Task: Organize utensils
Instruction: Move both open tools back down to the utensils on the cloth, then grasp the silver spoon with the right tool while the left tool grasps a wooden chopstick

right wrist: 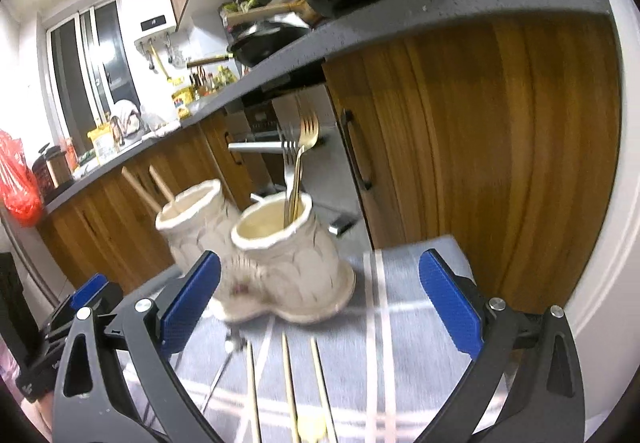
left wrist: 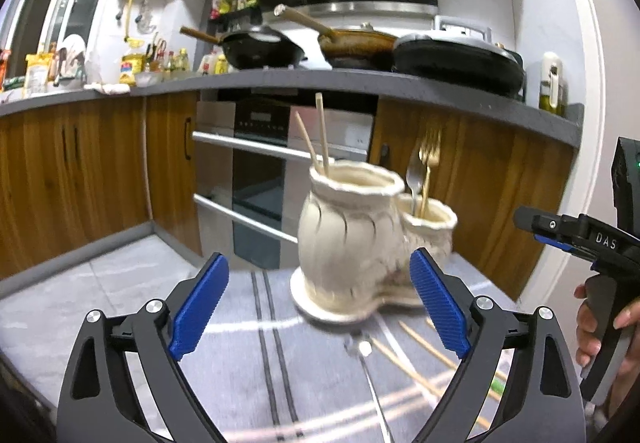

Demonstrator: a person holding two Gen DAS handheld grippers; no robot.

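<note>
A cream ceramic double-pot holder (left wrist: 352,243) stands on a grey striped cloth (left wrist: 248,355). Its taller pot holds two wooden chopsticks (left wrist: 322,135); its shorter pot (right wrist: 276,239) holds a silver and a gold fork (right wrist: 308,135). Loose chopsticks (left wrist: 416,363) and a silver utensil (left wrist: 370,375) lie on the cloth in front of the holder, also in the right wrist view as chopsticks (right wrist: 288,387). My left gripper (left wrist: 320,307) is open and empty, just short of the holder. My right gripper (right wrist: 320,303) is open and empty above the loose chopsticks.
Wooden cabinets (left wrist: 80,171) and a built-in oven (left wrist: 264,171) stand behind the table. The grey countertop (left wrist: 320,81) carries pans and bottles. The right gripper's body and the hand holding it (left wrist: 600,283) show at the right edge of the left wrist view.
</note>
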